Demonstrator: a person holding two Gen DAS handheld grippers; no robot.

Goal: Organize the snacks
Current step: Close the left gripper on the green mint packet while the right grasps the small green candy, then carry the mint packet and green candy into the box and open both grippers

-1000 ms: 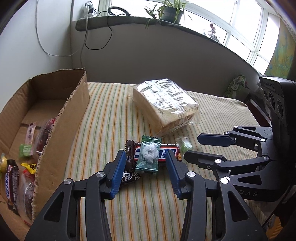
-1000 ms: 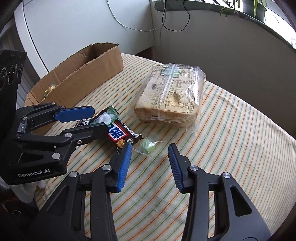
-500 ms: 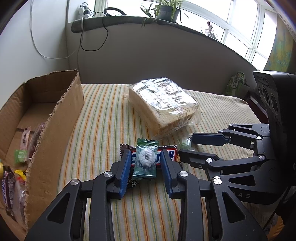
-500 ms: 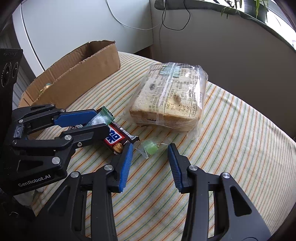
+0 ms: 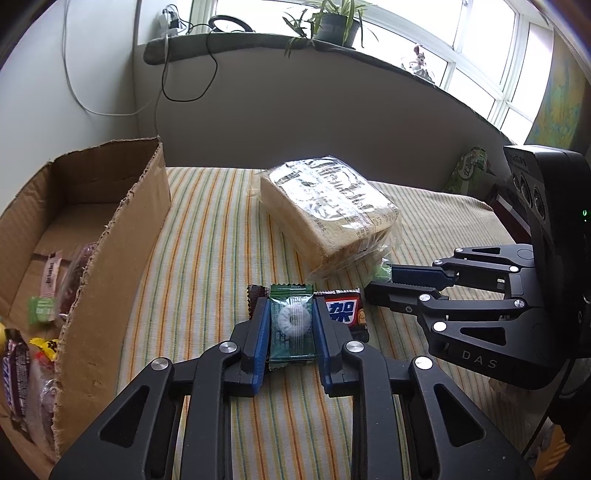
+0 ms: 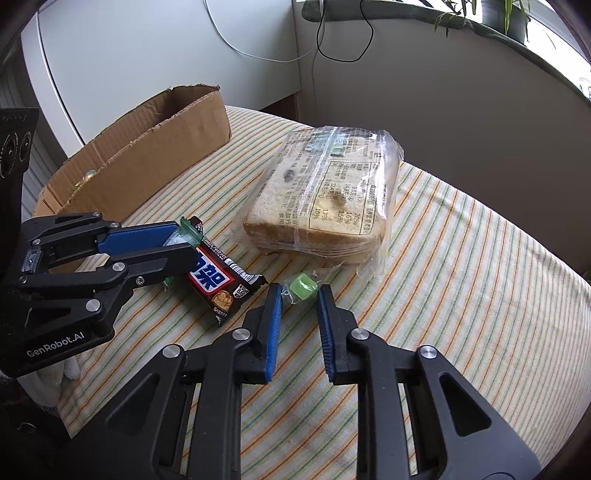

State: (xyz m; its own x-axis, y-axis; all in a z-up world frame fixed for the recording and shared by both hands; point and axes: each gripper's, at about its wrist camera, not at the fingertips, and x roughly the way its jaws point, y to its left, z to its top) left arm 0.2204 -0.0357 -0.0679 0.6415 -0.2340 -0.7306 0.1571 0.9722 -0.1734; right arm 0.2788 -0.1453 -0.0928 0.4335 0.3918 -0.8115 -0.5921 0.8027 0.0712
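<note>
A green mint packet (image 5: 291, 325) lies on top of a dark chocolate bar (image 5: 343, 310) on the striped tablecloth (image 5: 207, 258). My left gripper (image 5: 291, 306) is closing, and its blue pads press on both sides of the packet. In the right wrist view the packet (image 6: 186, 229) sticks out of the left gripper (image 6: 184, 243) above the bar (image 6: 218, 280). My right gripper (image 6: 300, 291) is closing too, with a small green wrapped candy (image 6: 303, 288) pinched between its tips. The left wrist view shows that gripper (image 5: 380, 280) by the bread.
A wrapped loaf of sliced bread (image 5: 328, 206) sits just behind both grippers. An open cardboard box (image 5: 110, 251) with several snacks (image 5: 40, 310) inside stands at the left. A wall and window sill with a potted plant (image 5: 332, 22) lie beyond the table.
Both pairs of jaws have come together. The left ones closed in on the green mint packet, and the right ones on the small green candy. Neither hand has shifted much.
</note>
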